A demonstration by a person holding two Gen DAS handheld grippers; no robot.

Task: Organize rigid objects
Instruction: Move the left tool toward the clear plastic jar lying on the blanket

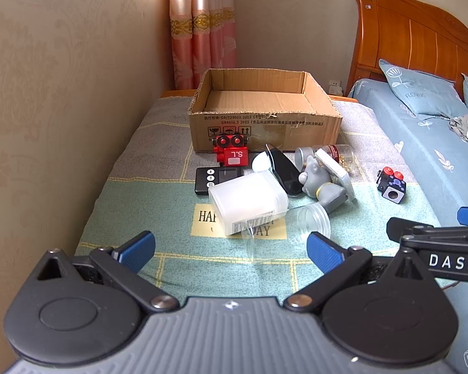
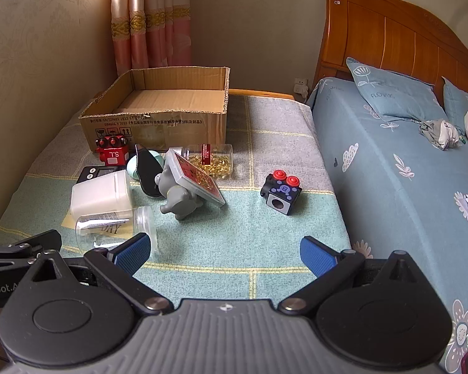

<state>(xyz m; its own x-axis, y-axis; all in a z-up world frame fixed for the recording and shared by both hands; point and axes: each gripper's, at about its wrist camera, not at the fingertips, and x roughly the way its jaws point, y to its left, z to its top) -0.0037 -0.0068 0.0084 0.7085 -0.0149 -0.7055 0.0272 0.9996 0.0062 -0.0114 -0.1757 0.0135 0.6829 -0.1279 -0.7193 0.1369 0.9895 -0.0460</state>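
Beside the bed [image 2: 390, 162], a cloth-covered counter [image 2: 234, 233] carries an empty cardboard box [image 1: 259, 99] at its far end; nothing has gone in yet, so I judge the sorting unstarted. In front of the box lies the clutter: white plastic container [image 1: 246, 199], grey figurine [image 2: 179, 198], clear jar [image 2: 118, 226], red toy robot [image 1: 232, 152]. Apart to the right sits a black cube toy [image 2: 280, 194]. Left claw [image 1: 231, 249] and right claw [image 2: 224, 254] both gape, empty. Only the right view shows the jar of gold beads [image 2: 215, 162] plainly.
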